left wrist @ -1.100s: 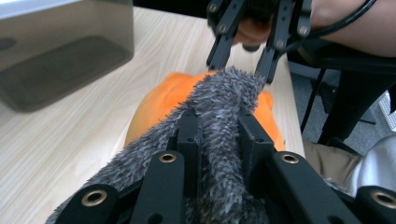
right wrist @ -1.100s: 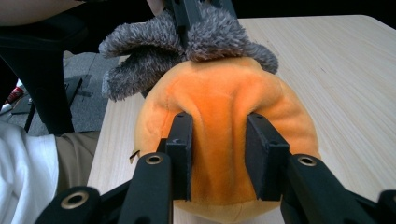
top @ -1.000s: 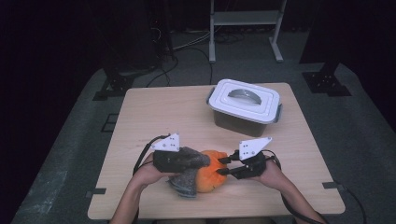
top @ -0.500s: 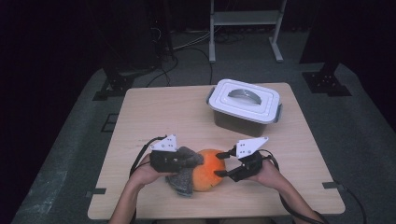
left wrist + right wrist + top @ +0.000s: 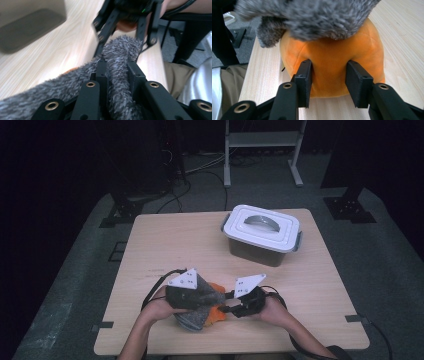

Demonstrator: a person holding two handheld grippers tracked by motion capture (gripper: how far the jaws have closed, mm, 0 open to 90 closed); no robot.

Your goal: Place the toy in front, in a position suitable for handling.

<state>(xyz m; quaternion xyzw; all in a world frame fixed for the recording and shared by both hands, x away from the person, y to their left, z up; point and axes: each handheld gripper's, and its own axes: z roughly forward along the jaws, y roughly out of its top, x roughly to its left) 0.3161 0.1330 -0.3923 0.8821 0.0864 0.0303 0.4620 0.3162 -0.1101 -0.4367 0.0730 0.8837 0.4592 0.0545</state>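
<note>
The left gripper (image 5: 117, 68) pinches a fold of grey fuzzy plush cloth (image 5: 120, 50); the right gripper (image 5: 329, 82) – jaws just closing – presses into the orange plush ball (image 5: 332, 57) on the pale wooden table (image 5: 175, 240).

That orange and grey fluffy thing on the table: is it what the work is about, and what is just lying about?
In the job:
- orange plush
- grey furry cloth, pinched in left claw
- right claw, closing around the plush

Lying about:
- lidded white box
- metal stand

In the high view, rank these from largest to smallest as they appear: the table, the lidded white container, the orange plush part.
1. Table
2. Lidded white container
3. Orange plush part, though grey fur and the grippers cover much of it, so its full size is unsure.
</note>
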